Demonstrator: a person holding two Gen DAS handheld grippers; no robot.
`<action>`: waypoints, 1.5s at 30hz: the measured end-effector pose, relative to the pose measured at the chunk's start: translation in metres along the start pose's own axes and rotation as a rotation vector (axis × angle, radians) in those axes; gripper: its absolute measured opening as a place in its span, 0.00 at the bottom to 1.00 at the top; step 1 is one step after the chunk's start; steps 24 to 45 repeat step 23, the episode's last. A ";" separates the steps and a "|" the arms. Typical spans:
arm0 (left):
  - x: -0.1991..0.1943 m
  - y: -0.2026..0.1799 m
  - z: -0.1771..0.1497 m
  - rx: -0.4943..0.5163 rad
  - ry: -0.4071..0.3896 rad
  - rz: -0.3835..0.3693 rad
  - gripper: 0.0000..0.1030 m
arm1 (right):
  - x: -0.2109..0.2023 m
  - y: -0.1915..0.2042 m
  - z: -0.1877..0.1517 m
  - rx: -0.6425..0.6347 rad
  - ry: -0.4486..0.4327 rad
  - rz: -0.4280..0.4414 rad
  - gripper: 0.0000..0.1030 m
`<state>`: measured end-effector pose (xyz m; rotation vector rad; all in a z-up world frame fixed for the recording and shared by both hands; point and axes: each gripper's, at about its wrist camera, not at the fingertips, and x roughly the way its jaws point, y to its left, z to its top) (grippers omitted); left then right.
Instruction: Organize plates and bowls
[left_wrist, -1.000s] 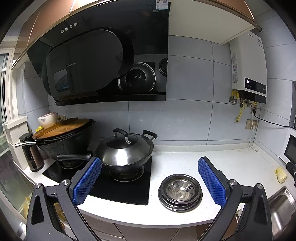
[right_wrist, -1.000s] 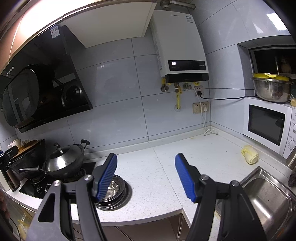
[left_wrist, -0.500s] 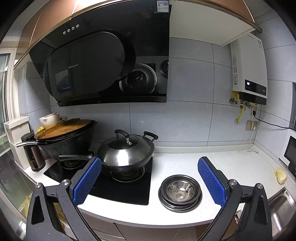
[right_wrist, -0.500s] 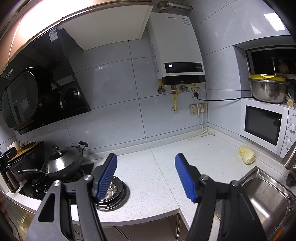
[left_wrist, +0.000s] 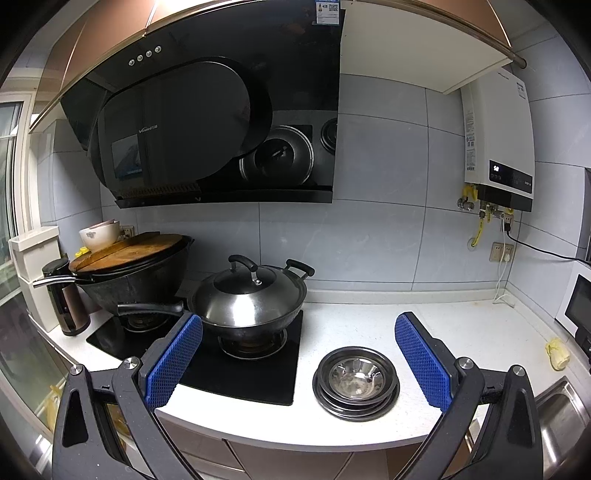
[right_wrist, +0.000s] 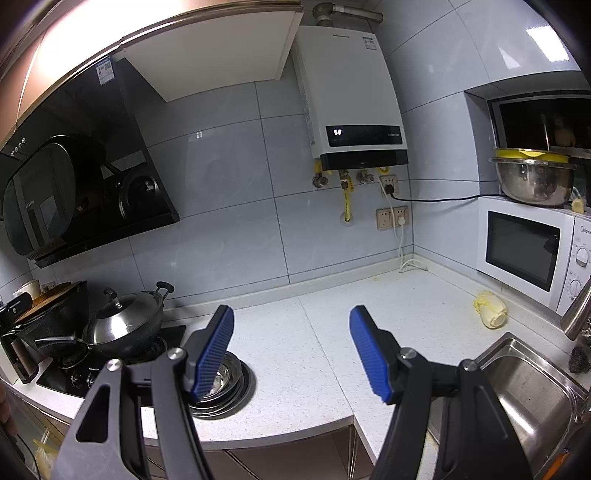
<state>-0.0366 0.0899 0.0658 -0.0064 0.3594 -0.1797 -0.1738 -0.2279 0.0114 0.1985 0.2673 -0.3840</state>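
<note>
White speckled counter (left_wrist: 354, 325), grey tile wall; stacked steel bowls (left_wrist: 355, 380) beside stove (left_wrist: 243, 369); both claws spread, empty.

I stood in a home kitchen: a range hood (left_wrist: 207, 122) hung over the stove (left_wrist: 207, 358), with a sink (right_wrist: 517, 387) and microwave (right_wrist: 524, 251) nearby.

Beside the glossy black glass hob (left_wrist: 236, 373), the nested bowls (left_wrist: 355, 382) are shiny steel on a speckled matt white counter (left_wrist: 354, 328) (stone-like). The lidded wok (left_wrist: 251, 299) looks brushed metal; gripper pads (left_wrist: 173, 363) look textured blue rubber.
</note>
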 end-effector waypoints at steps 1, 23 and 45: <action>0.001 0.001 0.000 -0.002 0.000 -0.002 0.99 | 0.000 0.000 0.000 -0.003 -0.001 -0.002 0.62; 0.000 0.005 0.002 0.020 -0.046 0.039 0.99 | 0.007 0.007 -0.003 -0.026 0.014 -0.001 0.62; 0.000 0.005 0.002 0.020 -0.046 0.039 0.99 | 0.007 0.007 -0.003 -0.026 0.014 -0.001 0.62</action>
